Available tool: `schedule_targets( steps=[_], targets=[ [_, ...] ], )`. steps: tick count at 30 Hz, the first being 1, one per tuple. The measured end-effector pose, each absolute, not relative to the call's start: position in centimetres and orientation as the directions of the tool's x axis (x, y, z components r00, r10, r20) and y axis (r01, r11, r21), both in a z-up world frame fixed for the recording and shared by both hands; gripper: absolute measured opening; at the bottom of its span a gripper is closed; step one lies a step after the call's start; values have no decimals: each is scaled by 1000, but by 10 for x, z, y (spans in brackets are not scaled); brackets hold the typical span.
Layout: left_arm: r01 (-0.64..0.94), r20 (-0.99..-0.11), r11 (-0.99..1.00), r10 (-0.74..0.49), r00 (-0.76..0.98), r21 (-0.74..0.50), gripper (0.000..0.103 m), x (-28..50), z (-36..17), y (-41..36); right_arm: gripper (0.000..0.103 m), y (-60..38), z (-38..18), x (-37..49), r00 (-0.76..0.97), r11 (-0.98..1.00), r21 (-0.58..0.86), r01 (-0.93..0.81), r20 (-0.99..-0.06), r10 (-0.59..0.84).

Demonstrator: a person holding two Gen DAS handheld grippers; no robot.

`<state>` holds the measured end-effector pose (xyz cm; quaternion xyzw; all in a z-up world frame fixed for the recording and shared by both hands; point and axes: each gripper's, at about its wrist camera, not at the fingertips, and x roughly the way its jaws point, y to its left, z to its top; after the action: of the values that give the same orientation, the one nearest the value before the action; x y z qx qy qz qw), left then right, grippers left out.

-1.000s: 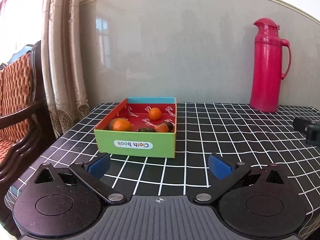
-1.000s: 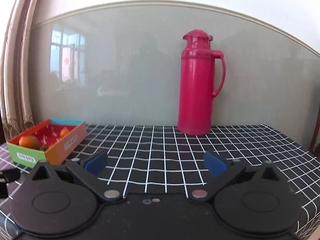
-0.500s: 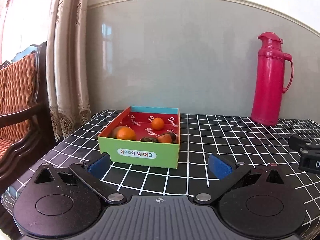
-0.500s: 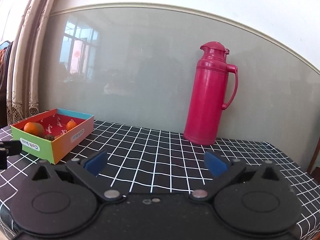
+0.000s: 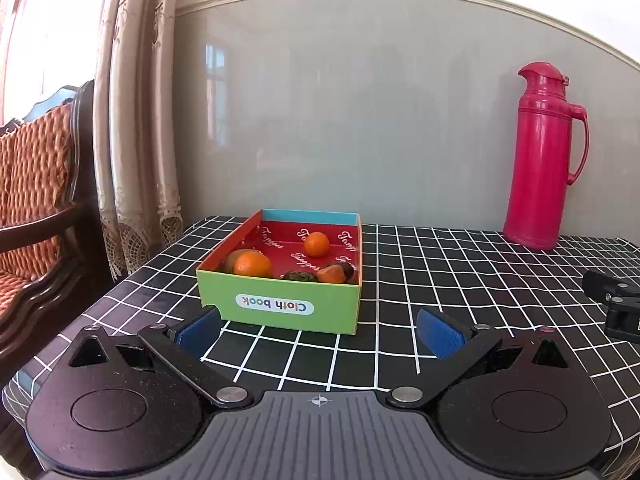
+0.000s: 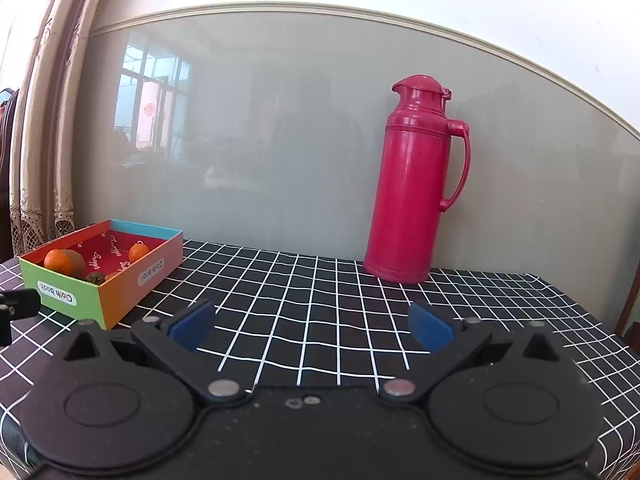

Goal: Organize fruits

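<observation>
Checked tablecloth (image 5: 460, 280) — box (image 5: 280, 300) labelled "Cloth book", oranges (image 5: 252, 263) inside; left tool (image 5: 319, 330), right tool (image 6: 311, 324) both wide, empty.

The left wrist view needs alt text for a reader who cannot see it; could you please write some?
A cardboard box holding fruit sits on a checked tablecloth before the open, empty left gripper. A pink flask stands by the wall.
</observation>
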<state>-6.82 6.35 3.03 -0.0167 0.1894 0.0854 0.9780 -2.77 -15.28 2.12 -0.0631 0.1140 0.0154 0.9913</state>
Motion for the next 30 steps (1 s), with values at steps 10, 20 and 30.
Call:
schedule_targets(
  steps=[10,20,30],
  targets=[
    [-173,-374,985,161,913,0,103,-68,30,63,103,-152,21,-27,973,991,-122,-45,-229,16],
    [-174,-374,985,161,913,1,103,-67,30,63,103,-152,21,-27,973,992,-121,-44,-230,15],
    [-170,-374,985,160,913,5,103,-67,30,61,103,-152,21,-27,973,992,-121,-44,-230,15]
  ],
)
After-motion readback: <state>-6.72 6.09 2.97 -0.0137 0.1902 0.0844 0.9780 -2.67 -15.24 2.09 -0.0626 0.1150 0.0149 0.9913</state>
